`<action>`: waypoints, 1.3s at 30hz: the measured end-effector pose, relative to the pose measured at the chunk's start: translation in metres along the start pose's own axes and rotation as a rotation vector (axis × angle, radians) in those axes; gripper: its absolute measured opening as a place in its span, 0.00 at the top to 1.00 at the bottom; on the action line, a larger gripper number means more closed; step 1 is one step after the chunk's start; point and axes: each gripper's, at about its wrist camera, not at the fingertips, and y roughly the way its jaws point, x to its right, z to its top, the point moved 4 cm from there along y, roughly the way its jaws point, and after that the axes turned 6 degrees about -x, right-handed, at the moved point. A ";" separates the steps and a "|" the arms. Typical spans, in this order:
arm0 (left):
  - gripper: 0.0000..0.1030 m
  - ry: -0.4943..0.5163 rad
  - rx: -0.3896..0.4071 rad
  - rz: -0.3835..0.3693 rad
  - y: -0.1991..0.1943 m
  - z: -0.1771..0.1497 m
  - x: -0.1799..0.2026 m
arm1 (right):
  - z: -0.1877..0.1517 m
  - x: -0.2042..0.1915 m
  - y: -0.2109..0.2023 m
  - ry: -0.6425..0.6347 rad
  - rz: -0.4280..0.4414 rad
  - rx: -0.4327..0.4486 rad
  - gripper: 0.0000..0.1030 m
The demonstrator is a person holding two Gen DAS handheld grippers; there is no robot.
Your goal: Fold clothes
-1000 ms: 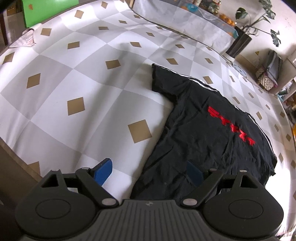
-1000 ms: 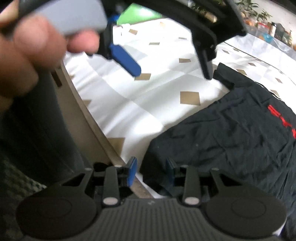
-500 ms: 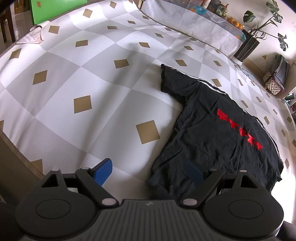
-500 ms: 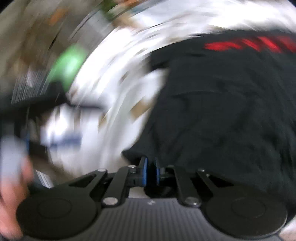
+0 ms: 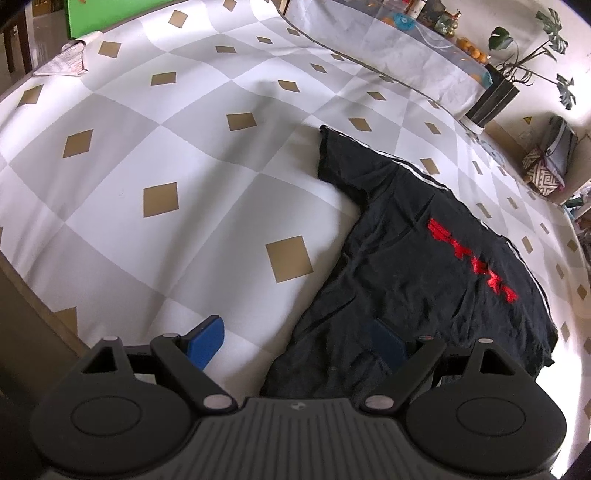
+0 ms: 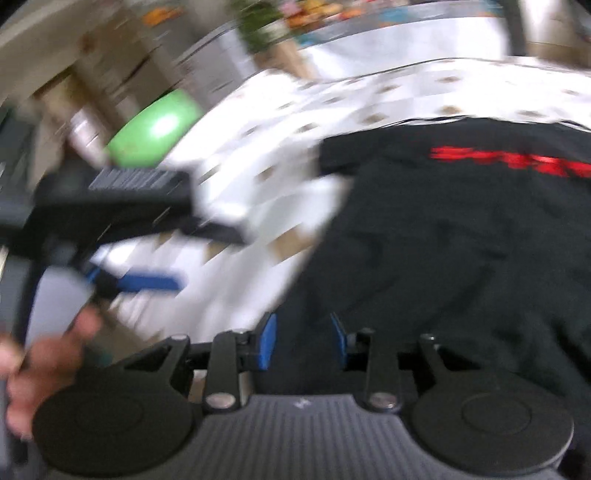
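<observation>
A black T-shirt [image 5: 424, 280] with red lettering [image 5: 469, 258] lies flat on the checked tablecloth [image 5: 184, 155], one sleeve pointing to the far side. My left gripper [image 5: 295, 343] is open wide near the shirt's near hem, one blue pad [image 5: 388, 343] over the fabric and the other over bare cloth. In the blurred right wrist view the shirt [image 6: 461, 258] fills the right half. My right gripper [image 6: 302, 339] hovers open over the shirt's near left corner, nothing pinched. The left gripper [image 6: 136, 282] shows at the left, held by a hand [image 6: 44, 369].
The table's near edge [image 5: 37, 295] runs along the lower left. Folded papers [image 5: 66, 62] and a green board [image 5: 110, 14] sit at the far left. Behind are a second covered table [image 5: 388, 48], a potted plant [image 5: 495, 99] and a patterned bag [image 5: 546, 173].
The right gripper swung fast from the table edge onto the shirt's corner; its fingers closed nearly together half a second ago and have opened again. The left gripper drew back slightly, still open.
</observation>
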 end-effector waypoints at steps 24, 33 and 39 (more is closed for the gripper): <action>0.16 -0.020 -0.010 0.029 0.004 -0.002 0.000 | -0.038 -0.031 0.053 -0.359 -0.197 -0.131 0.91; 0.16 -0.027 -0.009 0.051 0.011 -0.003 -0.001 | -0.004 0.036 0.020 0.186 -0.048 0.015 0.93; 0.16 -0.014 -0.028 0.056 0.018 -0.006 0.003 | -0.008 0.096 0.007 0.534 -0.057 0.085 0.89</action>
